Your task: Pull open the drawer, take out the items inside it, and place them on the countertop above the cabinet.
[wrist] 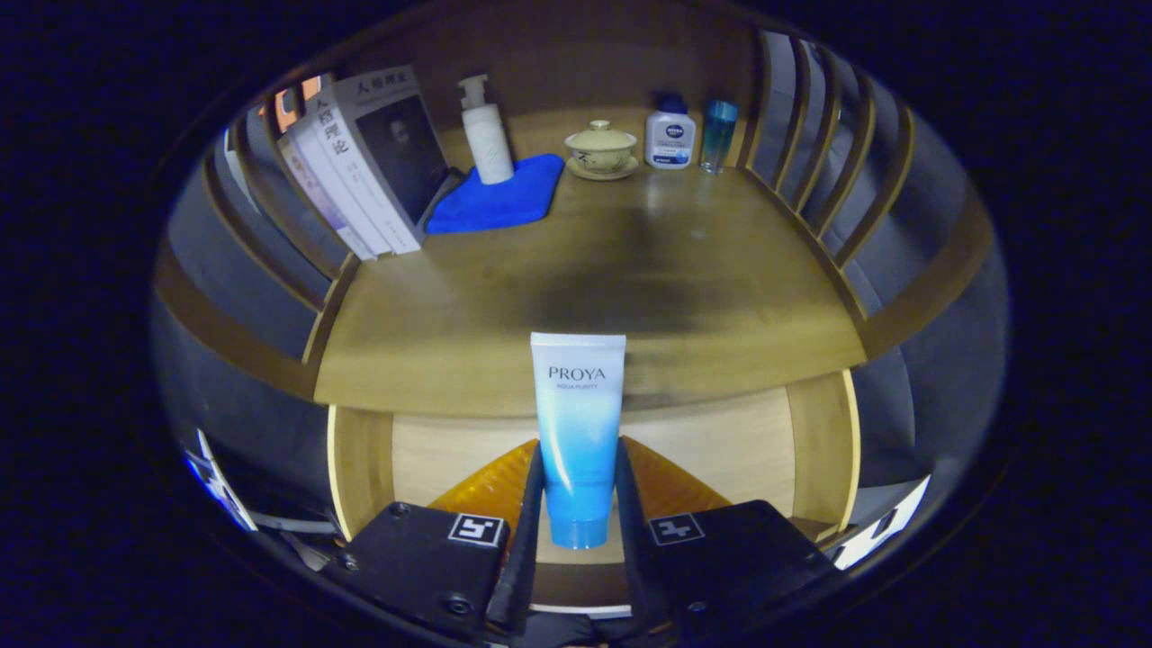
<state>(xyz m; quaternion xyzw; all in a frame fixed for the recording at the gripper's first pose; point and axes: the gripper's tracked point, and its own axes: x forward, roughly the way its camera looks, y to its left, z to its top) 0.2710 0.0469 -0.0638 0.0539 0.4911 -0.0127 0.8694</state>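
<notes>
A white-to-blue cosmetic tube [577, 432] stands cap-down between my fingers, and my gripper [579, 504] is shut on its lower half. The tube hangs over the pulled-out wooden drawer [738, 441], whose pale bottom shows behind it. An orange ribbed item [486, 490] lies in the drawer under the tube, partly hidden by my fingers. Beyond the tube spreads the wooden countertop [585, 279] of the cabinet, its front edge just behind the tube's flat top.
At the back of the countertop stand leaning books [360, 162], a white pump bottle [486, 135] on a blue cloth [495, 198], a lidded tea bowl [601, 148], a small white bottle [670, 135] and a blue tumbler [718, 135]. Slatted wooden rails [837, 171] fence both sides.
</notes>
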